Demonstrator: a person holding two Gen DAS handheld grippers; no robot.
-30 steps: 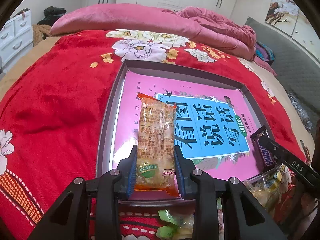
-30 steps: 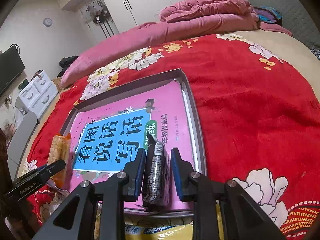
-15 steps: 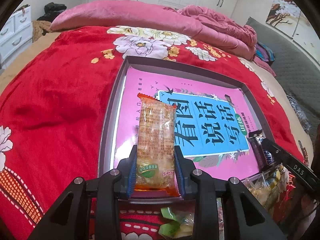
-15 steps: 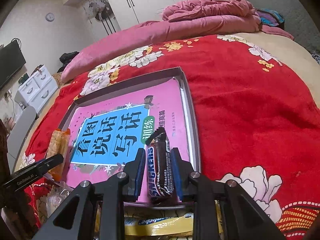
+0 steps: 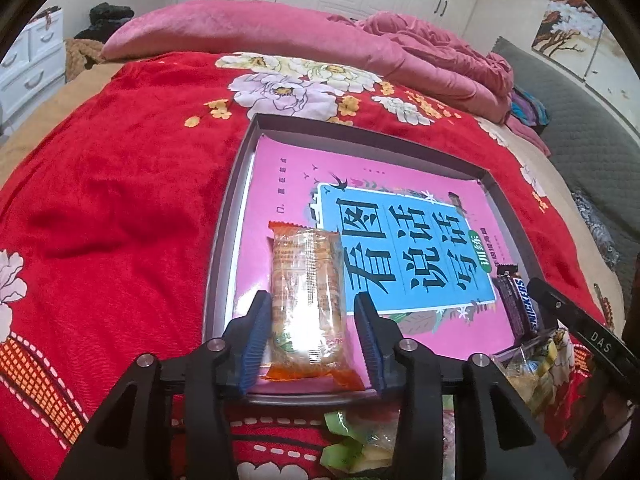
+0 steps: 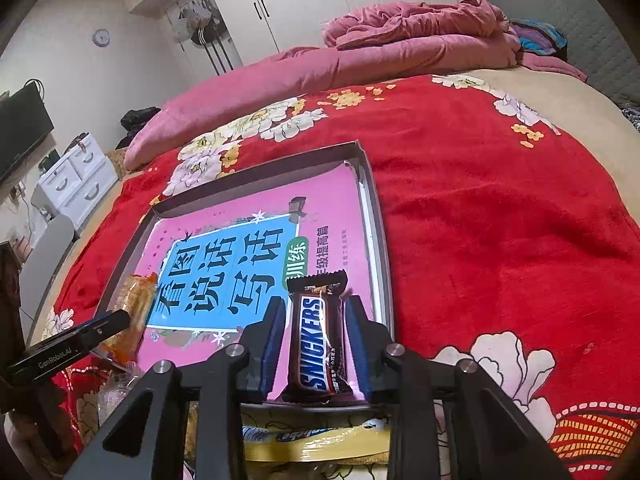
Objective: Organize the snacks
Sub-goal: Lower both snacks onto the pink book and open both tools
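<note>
Since a second ago both sets of fingers have been opening, and the bar in my right gripper (image 6: 316, 344) has turned from edge-on to lie label-up. My left gripper (image 5: 310, 340) now stands apart around the orange-ended biscuit pack (image 5: 307, 304), a gap showing beside its right pad. The pack lies flat at the near left of the grey tray (image 5: 236, 184), on the pink book (image 5: 360, 196). The right fingers also stand apart, straddling the Snickers bar (image 6: 318, 340), which rests at the tray's near right corner. More wrapped snacks (image 5: 356, 444) lie just before the tray on the red blanket (image 5: 120, 200). Beyond, a pink quilt (image 6: 320, 68) is heaped on the bed.
</note>
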